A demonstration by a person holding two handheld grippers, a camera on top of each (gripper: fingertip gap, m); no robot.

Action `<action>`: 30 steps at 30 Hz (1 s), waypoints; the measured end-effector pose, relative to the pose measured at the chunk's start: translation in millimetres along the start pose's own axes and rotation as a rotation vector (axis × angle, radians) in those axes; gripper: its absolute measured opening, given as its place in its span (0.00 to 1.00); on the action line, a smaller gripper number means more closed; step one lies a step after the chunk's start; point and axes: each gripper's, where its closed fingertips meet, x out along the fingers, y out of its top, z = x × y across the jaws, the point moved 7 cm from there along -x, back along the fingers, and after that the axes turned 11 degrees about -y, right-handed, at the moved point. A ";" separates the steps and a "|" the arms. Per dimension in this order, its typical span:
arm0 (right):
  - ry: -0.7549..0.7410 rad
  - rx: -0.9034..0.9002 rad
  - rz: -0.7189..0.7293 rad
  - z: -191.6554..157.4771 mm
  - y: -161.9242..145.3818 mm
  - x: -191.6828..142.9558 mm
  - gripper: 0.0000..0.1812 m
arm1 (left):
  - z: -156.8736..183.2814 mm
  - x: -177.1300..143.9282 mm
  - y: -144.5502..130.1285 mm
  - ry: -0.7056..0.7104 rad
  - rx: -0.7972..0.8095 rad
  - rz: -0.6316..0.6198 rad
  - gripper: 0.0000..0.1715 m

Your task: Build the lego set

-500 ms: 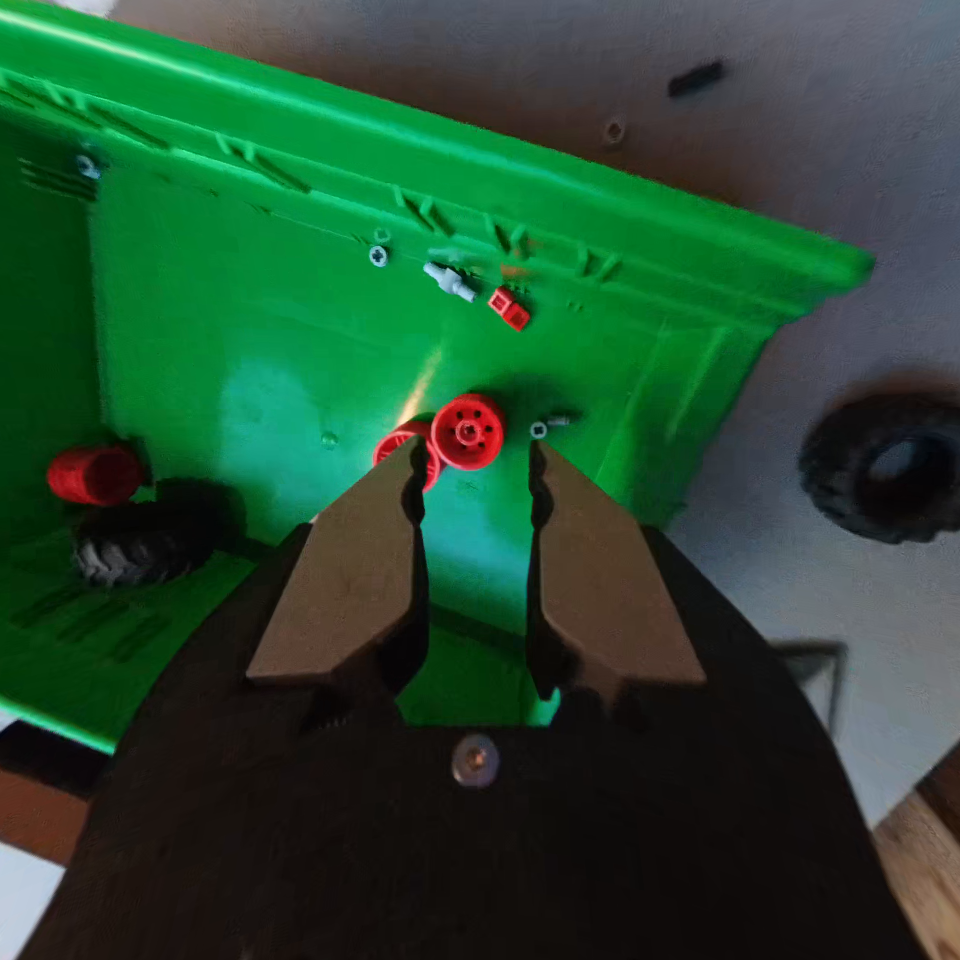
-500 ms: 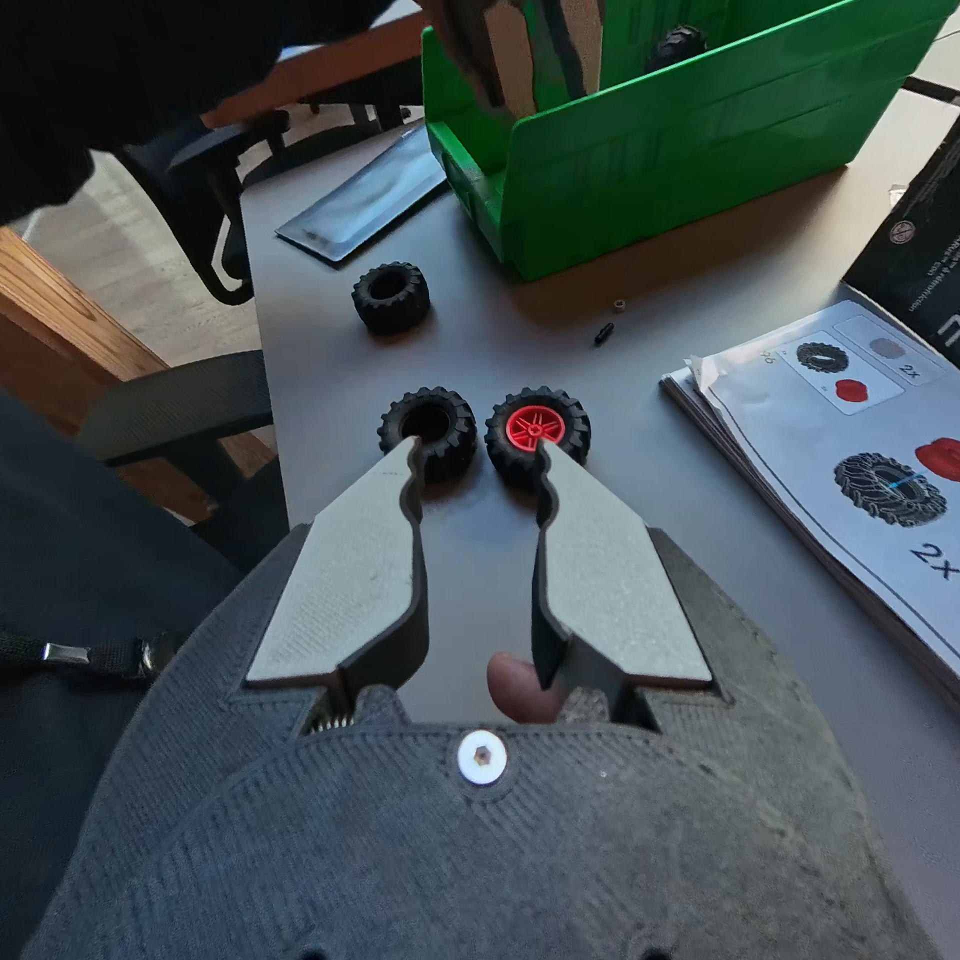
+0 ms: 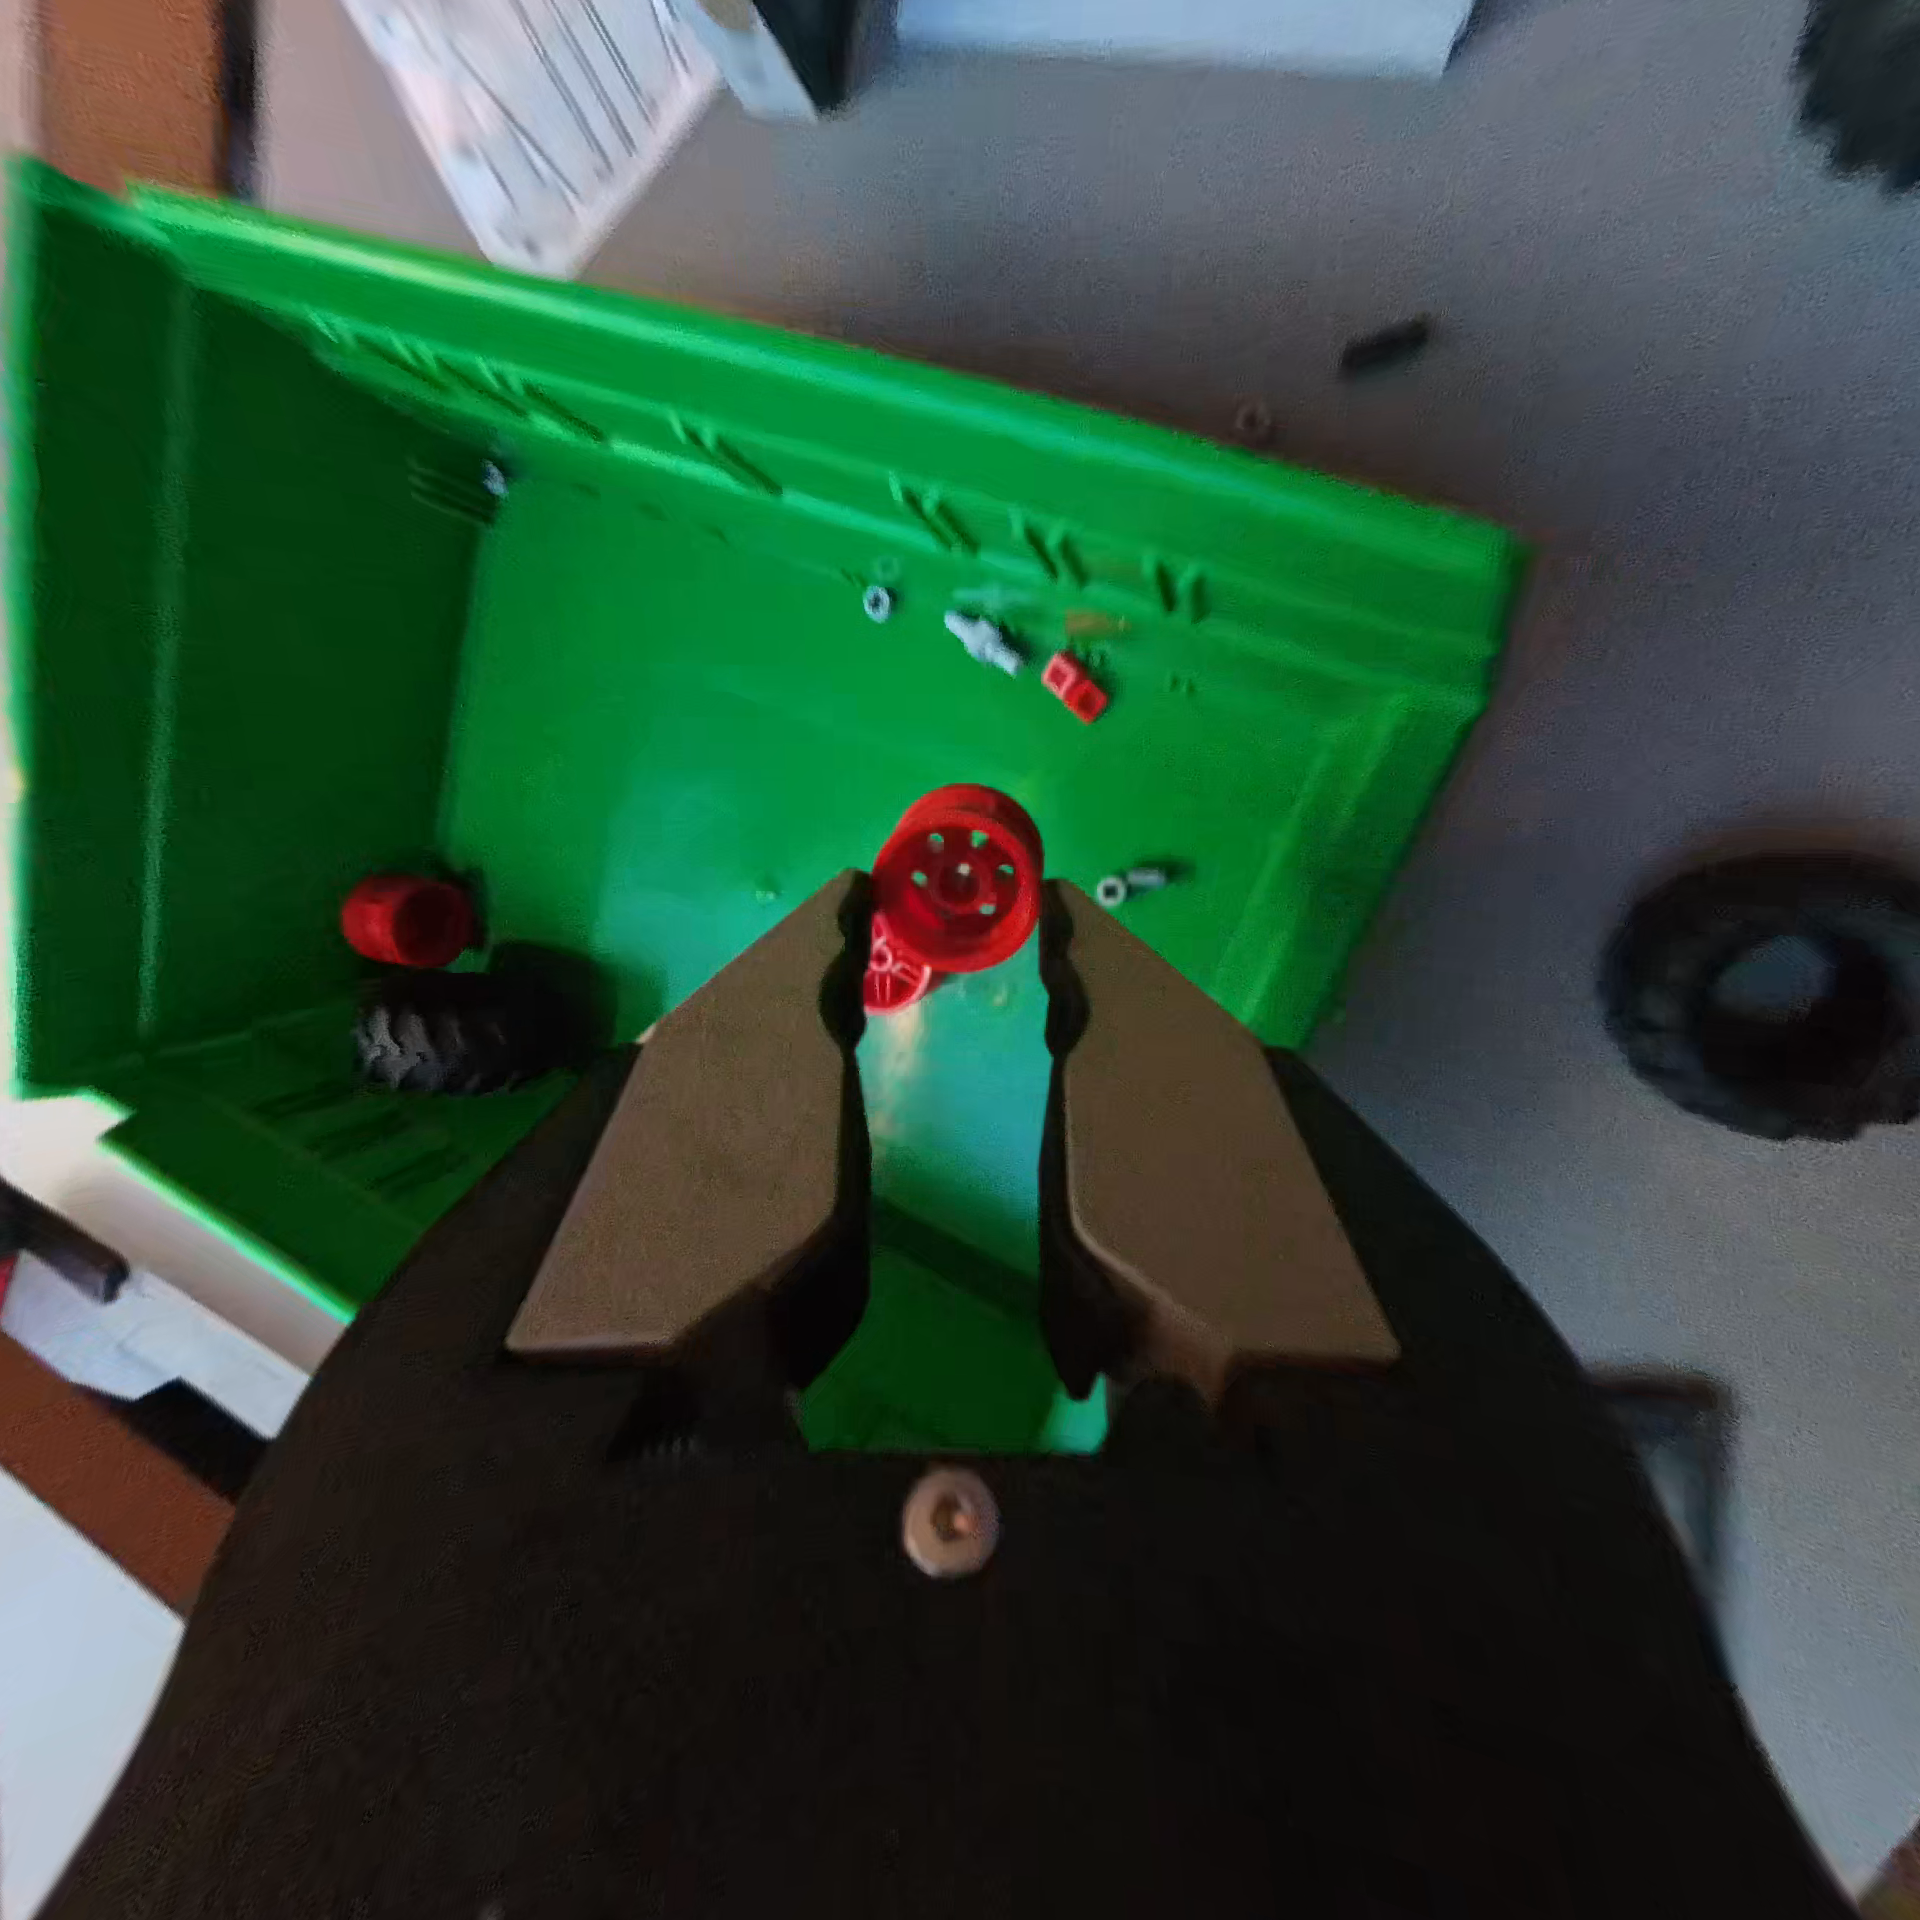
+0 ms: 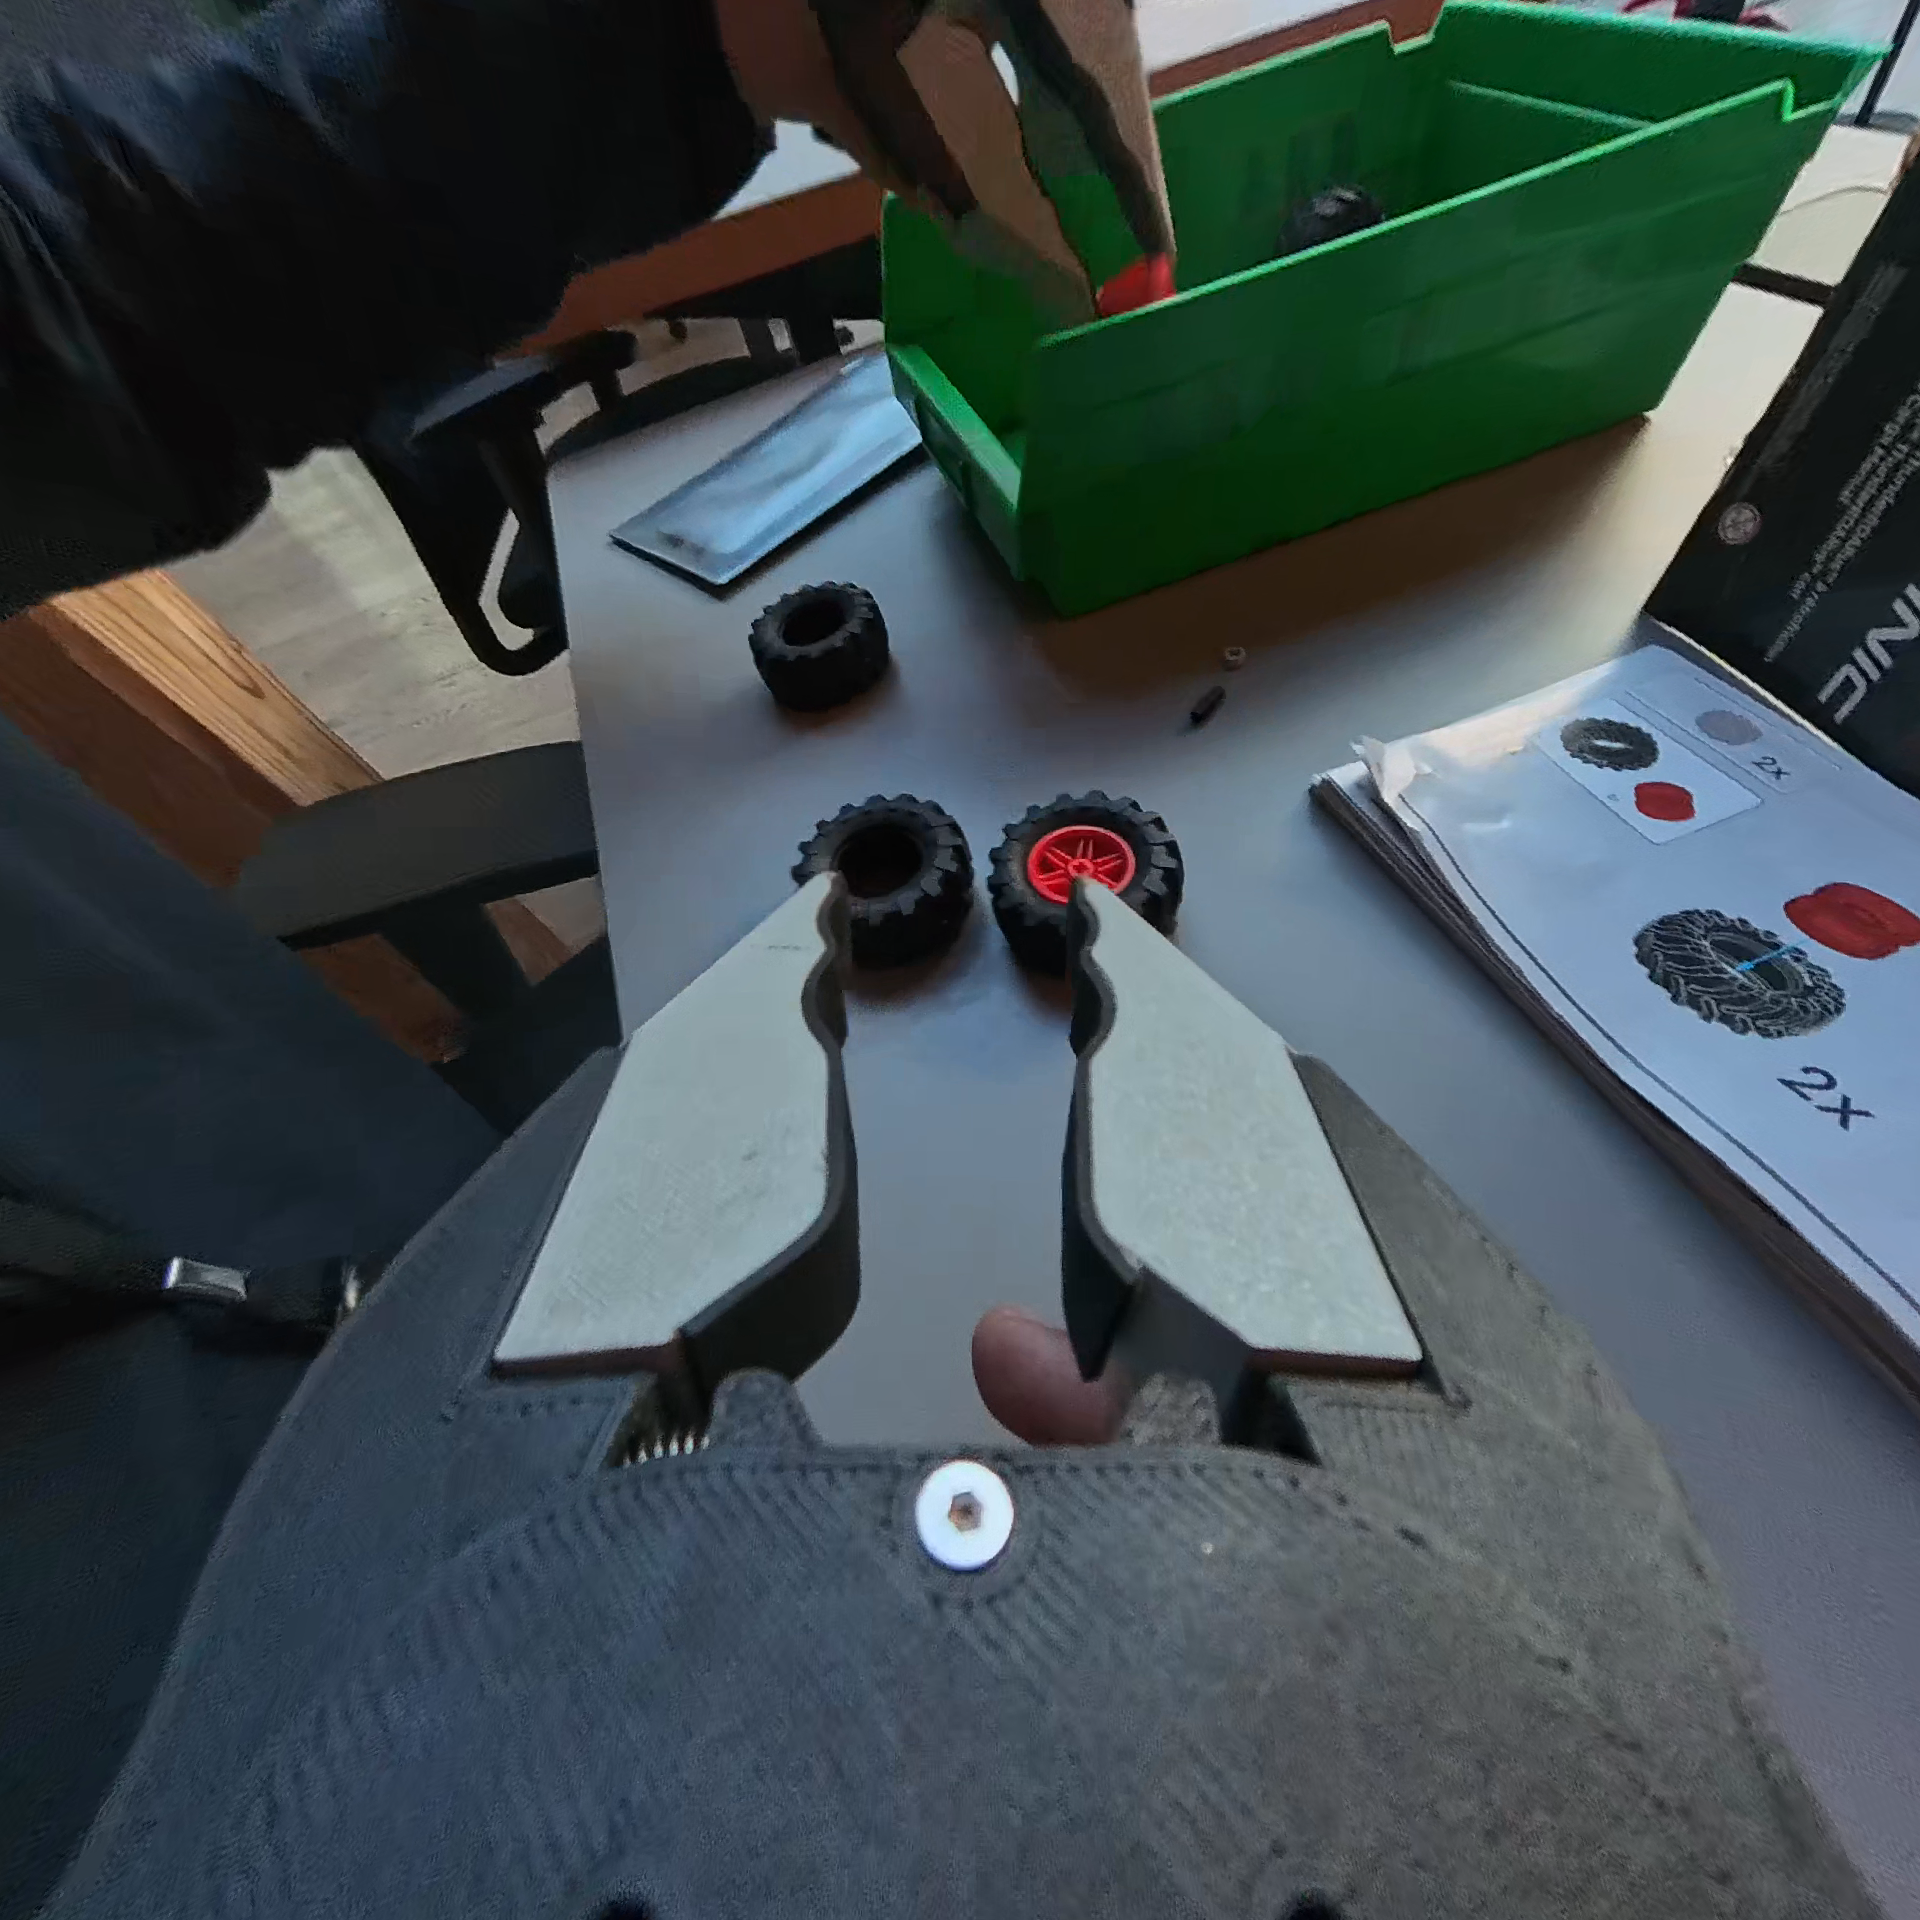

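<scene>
Overhead, left gripper [image 3: 951,904] jaws clenched on red wheel hub [image 3: 961,883] above green bin [image 3: 260,727]; right gripper [image 4: 951,894] jaws released.

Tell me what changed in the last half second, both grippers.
The left gripper closed on a red wheel rim and lifted it above the green bin's floor. A second rim stays below. The right gripper stays open before the two tyres.
</scene>
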 end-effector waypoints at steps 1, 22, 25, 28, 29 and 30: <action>0.008 0.005 0.010 -1.1 0.0 -1.6 0.21 | 8.0 -14.4 7.7 0.024 -0.008 0.096 0.17; 0.071 -0.442 0.256 -92.6 84.7 -8.0 0.22 | 207.1 -38.6 98.3 -1.063 -0.268 1.688 0.16; 0.052 -0.497 0.263 -100.8 81.7 -10.1 0.22 | 215.3 -23.3 104.8 -1.088 -0.328 1.666 0.17; 0.040 -0.505 0.271 -101.8 78.8 -13.3 0.16 | 219.5 -15.3 107.8 -1.110 -0.349 1.649 0.16; 0.033 -0.509 0.260 -100.3 76.8 -12.8 0.16 | 219.1 -13.3 107.9 -1.108 -0.361 1.644 0.17; 0.033 -0.508 0.244 -98.7 75.0 -12.0 0.16 | 218.8 -10.9 107.5 -1.100 -0.370 1.640 0.17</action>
